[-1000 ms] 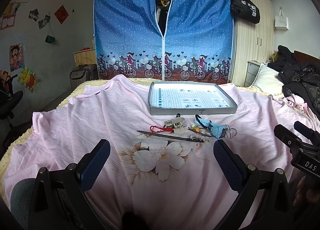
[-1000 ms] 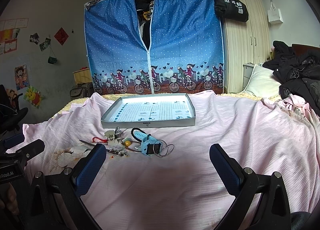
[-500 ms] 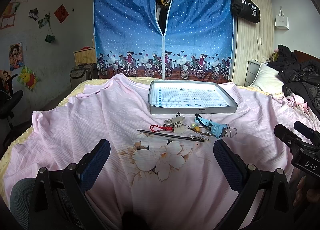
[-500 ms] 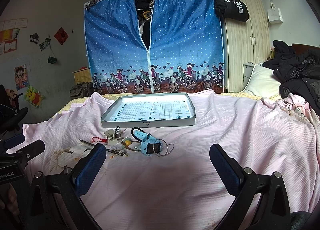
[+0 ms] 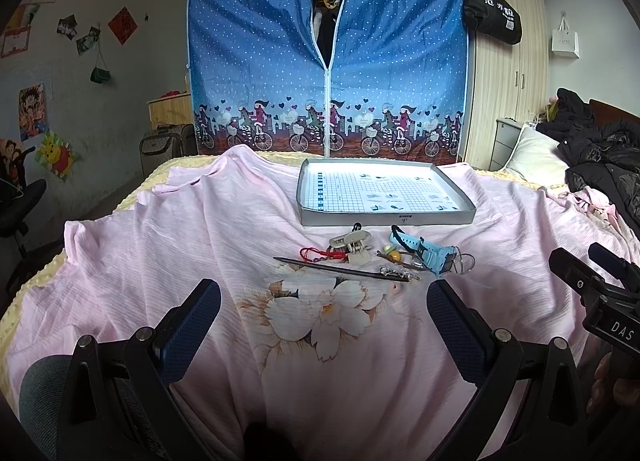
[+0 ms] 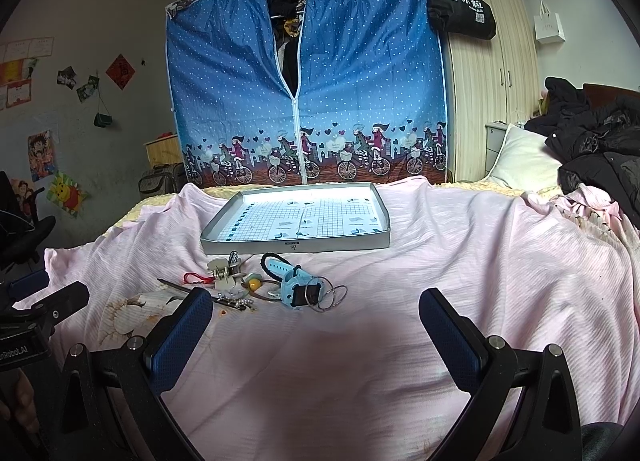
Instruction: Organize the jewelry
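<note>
Change: almost nothing differs from a second ago; both views creep a touch closer to the pile, and no item has shifted.
Meaning: you are still on the approach, so none of the sorting has begun and the tray [image 5: 386,217] holds nothing.
Left tool [image 5: 320,325]: fingers spread wide, empty, low in the frame, well short of the jewelry.
Right tool [image 6: 316,331]: fingers spread wide, empty, low centre; its left finger [image 6: 180,335] overlaps the end of the hair stick [image 5: 340,268] in that view.
Jewelry: a small heap lies on the pink bedsheet [image 5: 160,245] just in front of the tray's near wall, at mid-frame in both views.
Readable items: blue watch [image 6: 294,281], metal rings [image 6: 326,297] touching it, beige hair clip [image 5: 352,245], red cord [image 5: 316,255], yellow bead [image 6: 253,283].
Hard to make out: the tangle under the watch strap and the small sparkly piece at the stick's end are too small to name.
Cut off: your hands show only at the frame edges.
</note>
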Action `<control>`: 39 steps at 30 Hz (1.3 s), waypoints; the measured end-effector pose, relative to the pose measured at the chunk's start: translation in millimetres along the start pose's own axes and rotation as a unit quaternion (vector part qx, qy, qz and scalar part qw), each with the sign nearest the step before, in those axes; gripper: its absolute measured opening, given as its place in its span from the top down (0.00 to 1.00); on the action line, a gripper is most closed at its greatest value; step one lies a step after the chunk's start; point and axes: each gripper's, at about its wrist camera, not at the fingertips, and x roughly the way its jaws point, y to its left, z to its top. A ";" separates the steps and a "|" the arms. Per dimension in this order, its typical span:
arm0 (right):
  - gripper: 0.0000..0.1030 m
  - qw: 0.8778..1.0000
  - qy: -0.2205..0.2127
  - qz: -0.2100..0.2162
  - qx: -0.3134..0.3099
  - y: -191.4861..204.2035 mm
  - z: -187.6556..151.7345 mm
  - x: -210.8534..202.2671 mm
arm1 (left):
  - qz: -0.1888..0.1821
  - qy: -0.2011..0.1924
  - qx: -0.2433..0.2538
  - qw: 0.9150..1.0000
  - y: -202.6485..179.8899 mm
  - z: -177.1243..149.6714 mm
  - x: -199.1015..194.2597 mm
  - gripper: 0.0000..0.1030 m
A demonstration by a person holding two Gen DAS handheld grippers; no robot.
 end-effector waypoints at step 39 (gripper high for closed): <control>0.00 0.952 0.294 0.079 -0.013 -57.6 24.0 143.9 | -0.120 0.236 0.056 0.963 -11.2 47.0 131.9 0.03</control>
